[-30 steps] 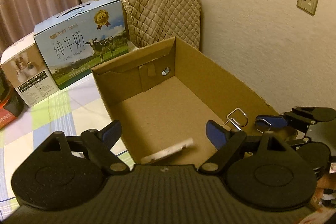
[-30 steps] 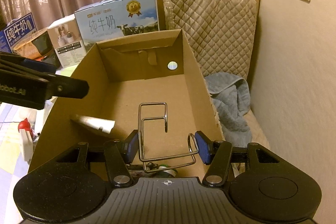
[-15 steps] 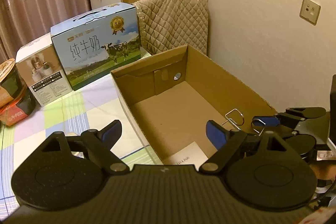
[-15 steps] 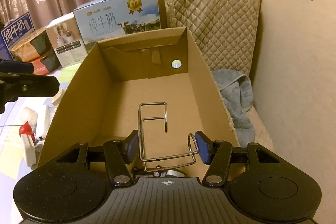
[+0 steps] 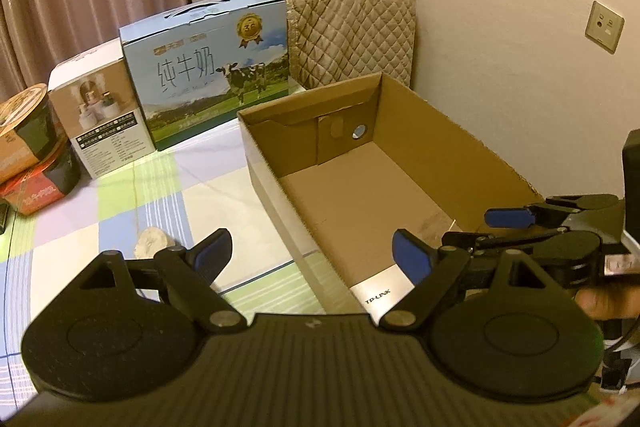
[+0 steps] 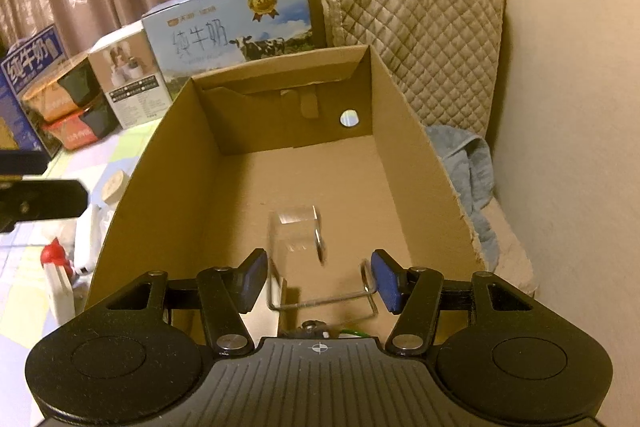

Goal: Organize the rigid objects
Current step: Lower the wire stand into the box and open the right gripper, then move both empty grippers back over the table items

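Observation:
An open cardboard box [image 5: 448,147] [image 6: 404,131] stands on the checked cloth. A white TP-LINK box [image 5: 384,287] lies flat at its near end. My right gripper [image 6: 318,277] is open over the box's near end; a bent metal wire hook [image 6: 316,267], motion-blurred, sits between and below its jaws, loose from the pads. My right gripper also shows in the left wrist view [image 5: 516,223]. My left gripper [image 5: 312,255] is open and empty, above the box's left wall.
A milk carton box [image 5: 208,67], a white product box [image 5: 100,115] and stacked bowls [image 5: 28,155] stand at the back left. A small wooden lid [image 5: 150,241] lies on the cloth. A quilted chair back [image 6: 416,39] and blue towel [image 6: 468,167] are by the wall.
My right gripper has opened and let go of the wire hook, which now drops blurred into the box. My left gripper has pulled back and left; the TP-LINK box lies flat.

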Available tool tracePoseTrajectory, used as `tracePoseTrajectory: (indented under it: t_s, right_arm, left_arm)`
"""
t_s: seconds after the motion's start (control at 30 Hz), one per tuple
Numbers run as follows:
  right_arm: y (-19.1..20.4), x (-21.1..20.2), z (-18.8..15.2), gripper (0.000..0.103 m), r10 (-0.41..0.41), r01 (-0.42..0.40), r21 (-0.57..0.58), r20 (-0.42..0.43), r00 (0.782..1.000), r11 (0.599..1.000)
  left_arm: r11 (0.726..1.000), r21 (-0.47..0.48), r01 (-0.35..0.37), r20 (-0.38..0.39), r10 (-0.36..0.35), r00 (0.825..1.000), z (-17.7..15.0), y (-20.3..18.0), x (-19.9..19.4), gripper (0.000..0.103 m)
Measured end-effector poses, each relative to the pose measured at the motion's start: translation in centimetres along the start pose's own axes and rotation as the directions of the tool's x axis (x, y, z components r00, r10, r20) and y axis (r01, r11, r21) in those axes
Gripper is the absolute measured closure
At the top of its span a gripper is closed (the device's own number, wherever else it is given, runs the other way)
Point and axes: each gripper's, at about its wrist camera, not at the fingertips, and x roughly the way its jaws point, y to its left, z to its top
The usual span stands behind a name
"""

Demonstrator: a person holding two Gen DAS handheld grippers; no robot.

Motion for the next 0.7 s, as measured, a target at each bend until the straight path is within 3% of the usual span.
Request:
tracePoseTrajectory:
  t_s: [0.1, 0.7]
  right_arm:
    - [-0.1, -0.7, -0.1, 0.037, 0.010, -0.010, 0.011, 0.016, 1.000, 1.000]
    - [5.1, -10.2, -2.3, 0.029, 0.043, -0.039, -0.041, 0.098, 0.994, 0.998]
  left_arm:
    - [1.000, -0.014, -0.004, 0.003, 0.004, 1.000, -0.5, 0.4, -0.7, 0.019]
    - [0.992, -0.115, -0.056, 0.018, 0.059, 0.998, -5.8, 2.3, -8.8, 0.015]
